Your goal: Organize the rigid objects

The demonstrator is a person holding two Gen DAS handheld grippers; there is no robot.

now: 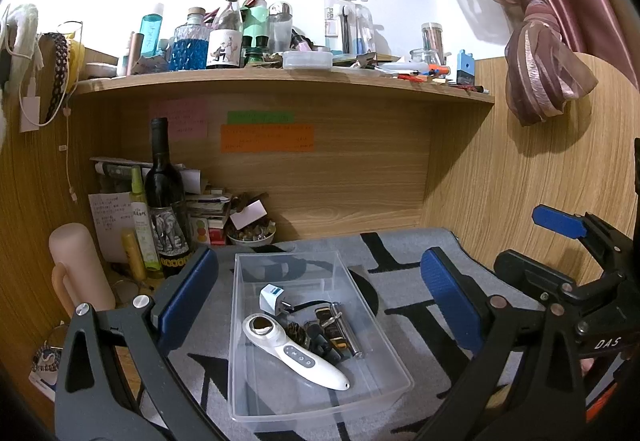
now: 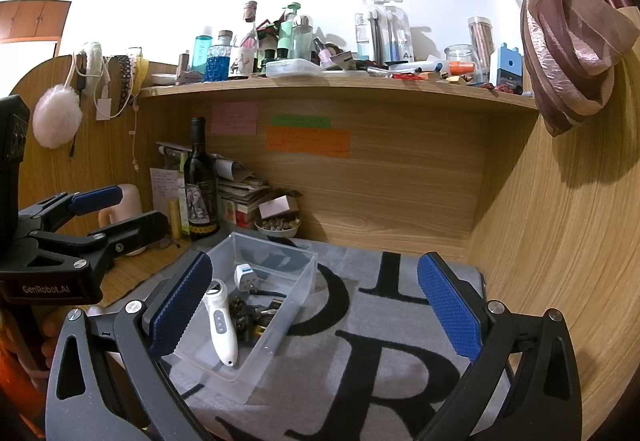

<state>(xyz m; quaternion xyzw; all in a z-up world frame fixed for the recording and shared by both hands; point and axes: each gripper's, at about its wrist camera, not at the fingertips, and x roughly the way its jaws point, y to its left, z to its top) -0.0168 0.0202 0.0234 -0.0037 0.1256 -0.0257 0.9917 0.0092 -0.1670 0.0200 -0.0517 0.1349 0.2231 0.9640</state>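
Note:
A clear plastic bin (image 1: 384, 325) stands on the grey mat with black letters (image 1: 400, 261). In it lie a white handheld device (image 1: 298, 355), a white plug adapter (image 1: 271, 297) and several small dark and metal items (image 1: 332, 333). My left gripper (image 1: 320, 301) is open and empty, its jaws spread wide on either side of the bin. My right gripper (image 2: 316, 305) is open and empty above the mat, just right of the bin (image 2: 296, 297). The device (image 2: 222, 325) and adapter (image 2: 245, 275) show there too. The right gripper also shows at the right edge of the left wrist view (image 1: 560, 241).
A dark wine bottle (image 1: 164, 197), small bottles, papers and a bowl (image 1: 251, 237) crowd the desk's back left corner. A pink cylinder (image 1: 80, 273) stands at left. The shelf (image 1: 280, 77) above carries many bottles and jars. Wooden walls close the desk at back and right.

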